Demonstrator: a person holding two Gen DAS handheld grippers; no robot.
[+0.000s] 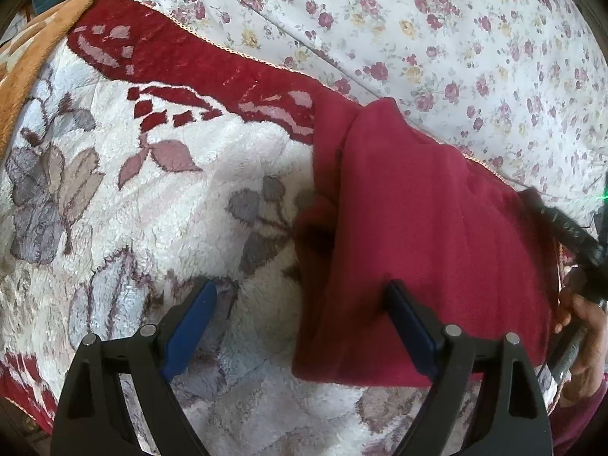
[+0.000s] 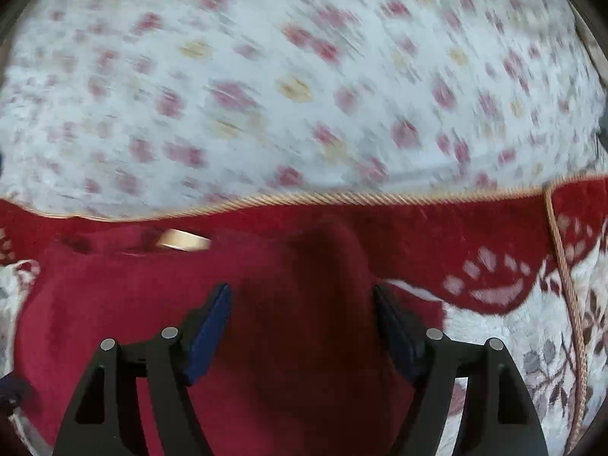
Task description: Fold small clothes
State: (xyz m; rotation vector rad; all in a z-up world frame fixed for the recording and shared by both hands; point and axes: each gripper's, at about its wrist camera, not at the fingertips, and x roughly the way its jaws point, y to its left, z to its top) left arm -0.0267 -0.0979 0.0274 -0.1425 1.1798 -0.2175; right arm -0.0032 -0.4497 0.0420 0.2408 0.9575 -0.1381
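Note:
A dark red fleece garment (image 1: 418, 209) lies folded on a fluffy white and red patterned blanket (image 1: 228, 152). My left gripper (image 1: 300, 285) hangs open just above it. Its left finger is over the blanket and its right finger is over the garment's left part. In the blurred right wrist view my right gripper (image 2: 301, 289) stands open over the same garment (image 2: 114, 304). A raised ridge of cloth lies between its fingers, and the pads are apart from it. A tan label (image 2: 184, 239) shows at the garment's far edge.
A white floral bedsheet (image 1: 418, 19) spreads beyond the blanket's corded edge (image 2: 342, 197). An orange cloth (image 1: 30, 68) lies at the far left. A person's hand (image 1: 585, 326) with a dark red sleeve is at the right edge, beside the garment.

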